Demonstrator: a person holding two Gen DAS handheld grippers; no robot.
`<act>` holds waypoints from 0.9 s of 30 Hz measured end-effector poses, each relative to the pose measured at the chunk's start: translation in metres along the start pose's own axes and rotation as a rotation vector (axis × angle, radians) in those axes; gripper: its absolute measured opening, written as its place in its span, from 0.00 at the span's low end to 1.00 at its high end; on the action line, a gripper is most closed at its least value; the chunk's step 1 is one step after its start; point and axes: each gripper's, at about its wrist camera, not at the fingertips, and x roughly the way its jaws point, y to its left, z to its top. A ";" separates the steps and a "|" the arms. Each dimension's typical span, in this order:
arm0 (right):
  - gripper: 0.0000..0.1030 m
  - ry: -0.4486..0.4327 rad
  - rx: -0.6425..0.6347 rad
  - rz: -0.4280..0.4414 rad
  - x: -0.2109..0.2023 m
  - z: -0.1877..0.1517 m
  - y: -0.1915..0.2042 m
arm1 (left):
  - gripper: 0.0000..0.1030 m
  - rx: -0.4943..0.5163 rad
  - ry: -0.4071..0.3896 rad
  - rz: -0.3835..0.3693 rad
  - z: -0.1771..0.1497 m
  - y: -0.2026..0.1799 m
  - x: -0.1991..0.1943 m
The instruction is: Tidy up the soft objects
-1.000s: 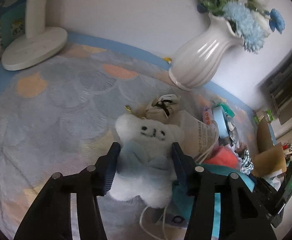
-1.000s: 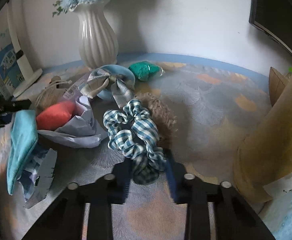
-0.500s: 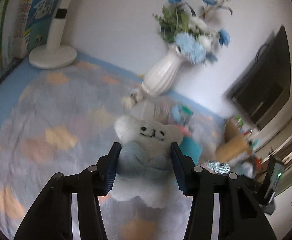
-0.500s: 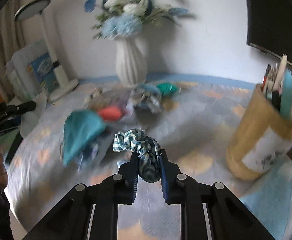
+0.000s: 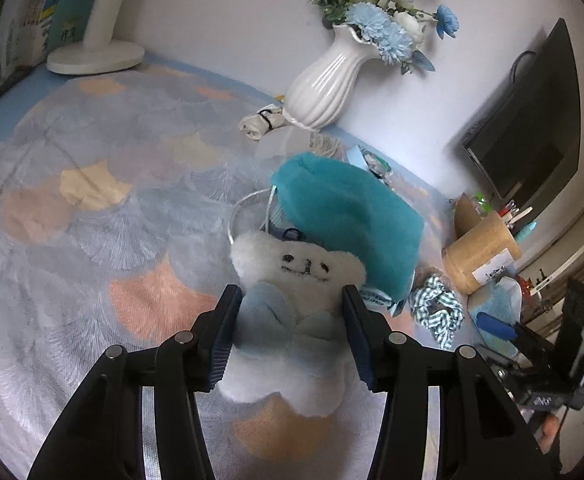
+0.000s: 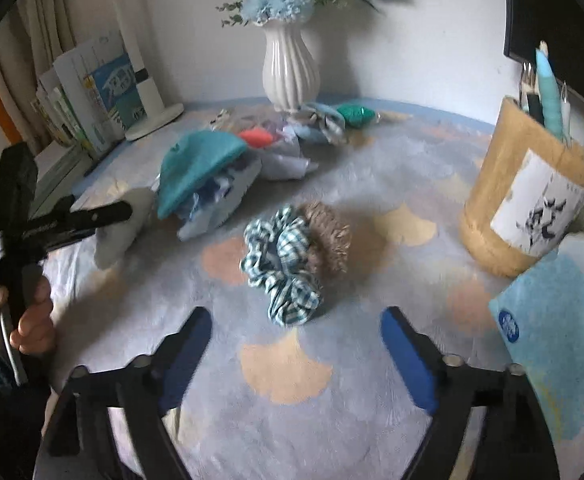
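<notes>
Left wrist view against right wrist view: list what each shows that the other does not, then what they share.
Only the left wrist view shows the plush toy's stitched face and the dark screen on the wall.

Only the right wrist view shows the brown fuzzy scrunchie, the orange soft item, the person's hand and the right tongs spread open over nothing.

Both show the white vase, teal pouch, checked scrunchie, pen cup, and the left tongs shut on the plush toy.

Checked scrunchie [image 6: 281,266] touching fuzzy scrunchie [image 6: 328,236], vase [image 6: 289,68] behind.
</notes>
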 end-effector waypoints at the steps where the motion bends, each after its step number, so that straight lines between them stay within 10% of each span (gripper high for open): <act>1: 0.88 -0.002 -0.004 -0.004 0.004 0.005 0.002 | 0.46 -0.002 -0.002 -0.003 0.000 0.000 0.000; 9: 0.86 0.072 0.084 -0.043 0.067 0.029 0.002 | 0.48 0.025 -0.016 0.020 -0.005 -0.004 -0.001; 15: 0.52 0.017 0.027 -0.120 0.066 0.027 0.015 | 0.48 0.097 -0.005 0.060 -0.006 -0.015 0.004; 20: 0.51 -0.023 -0.059 -0.136 0.057 0.021 0.032 | 0.68 0.090 0.022 0.093 -0.006 -0.016 0.006; 27: 0.52 -0.001 -0.009 -0.065 0.061 0.021 0.020 | 0.71 0.160 0.064 0.175 -0.013 -0.030 0.011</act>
